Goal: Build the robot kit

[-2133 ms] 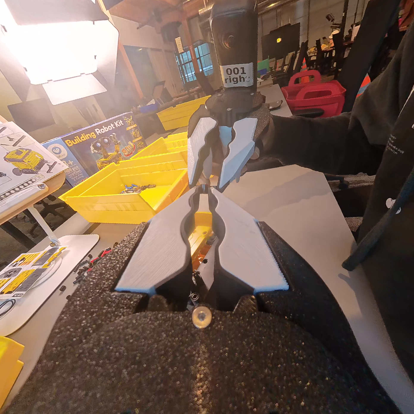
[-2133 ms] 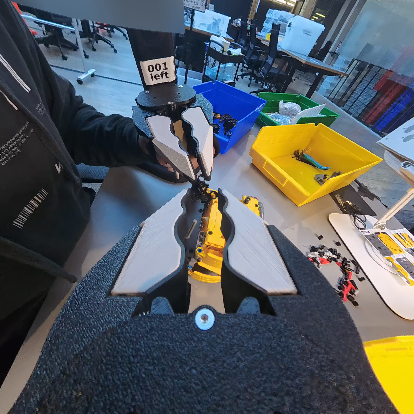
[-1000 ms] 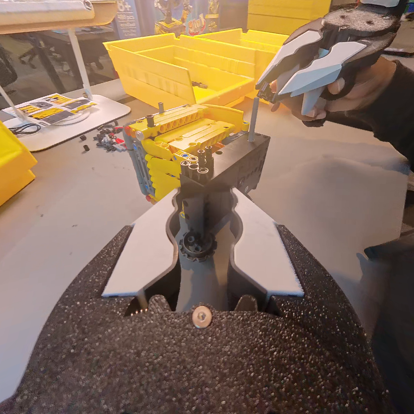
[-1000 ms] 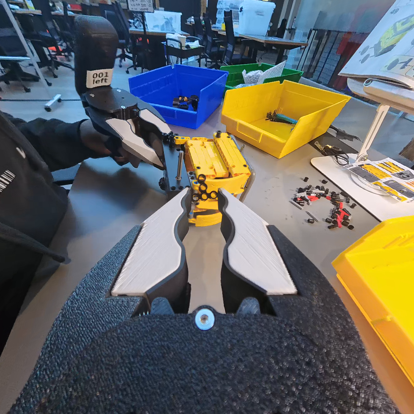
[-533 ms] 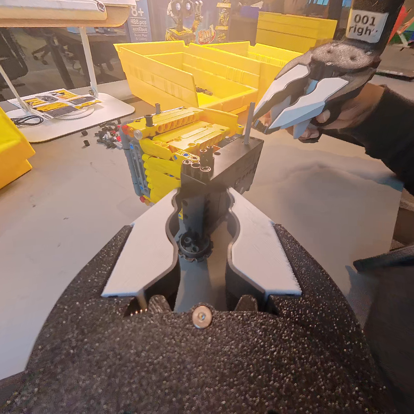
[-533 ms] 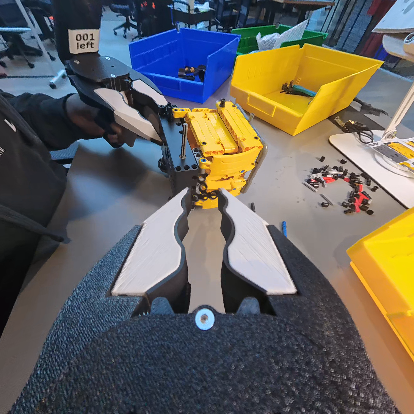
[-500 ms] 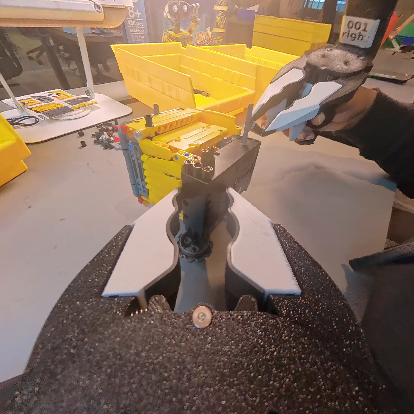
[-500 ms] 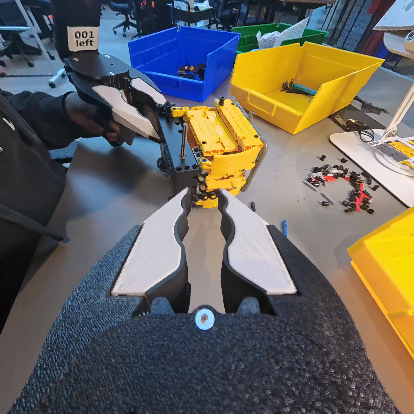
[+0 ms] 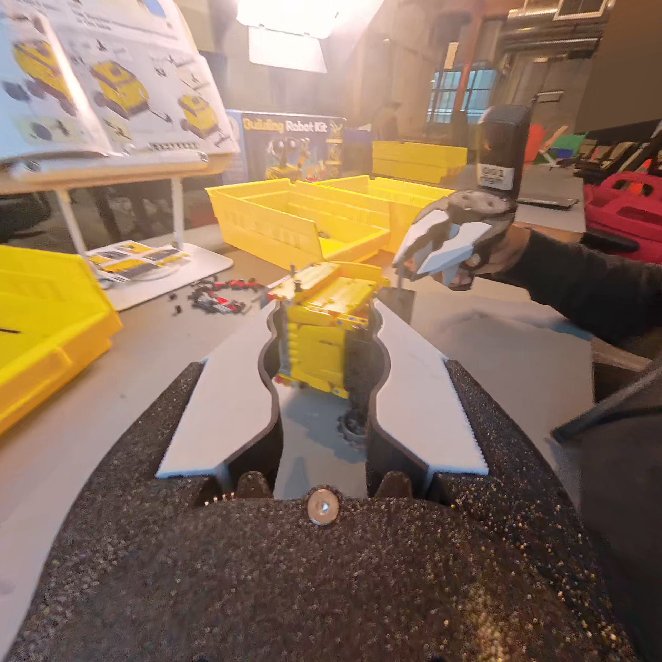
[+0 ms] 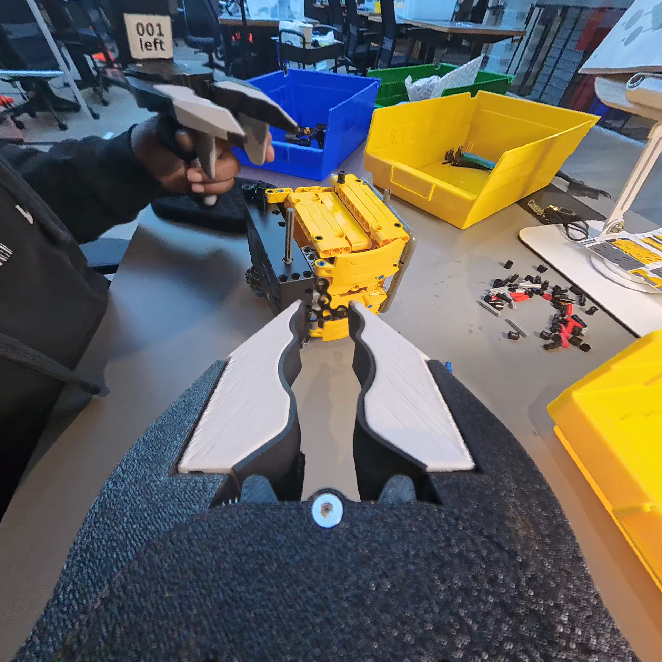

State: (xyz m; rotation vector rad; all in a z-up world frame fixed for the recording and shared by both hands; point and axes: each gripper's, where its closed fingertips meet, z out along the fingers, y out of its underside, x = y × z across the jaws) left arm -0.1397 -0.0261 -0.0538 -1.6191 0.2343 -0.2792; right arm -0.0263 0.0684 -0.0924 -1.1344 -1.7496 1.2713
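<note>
A yellow and black brick-built model [image 10: 344, 229] stands on the grey table [image 10: 172, 322]. A thin grey axle [image 10: 288, 236] sticks up from its black block [image 10: 272, 265]. My left gripper [image 9: 326, 304] is open and empty, drawn back from the model [image 9: 322, 322]. In the right wrist view it [image 10: 270, 132] hangs above and left of the model. My right gripper [image 10: 326, 308] is partly open, its tips on either side of a black linked piece at the model's near end. I cannot tell whether they touch it. In the left wrist view it [image 9: 406, 268] hovers by the axle [image 9: 399, 284].
Loose black, red and grey pins [image 10: 537, 304] lie right of the model. A yellow bin [image 10: 465, 200], a blue bin [image 10: 315, 104] and a green bin [image 10: 394, 82] stand behind. Another yellow bin [image 10: 616, 430] is close right. A booklet on a stand [image 9: 107, 89] and a kit box [image 9: 286, 150] are at the far side. About 15 cm separates my left fingertips from my right.
My left gripper has opened, let go of the model's black block and pulled back and up. The model now stands free on the table. My right gripper stays at its near end.
</note>
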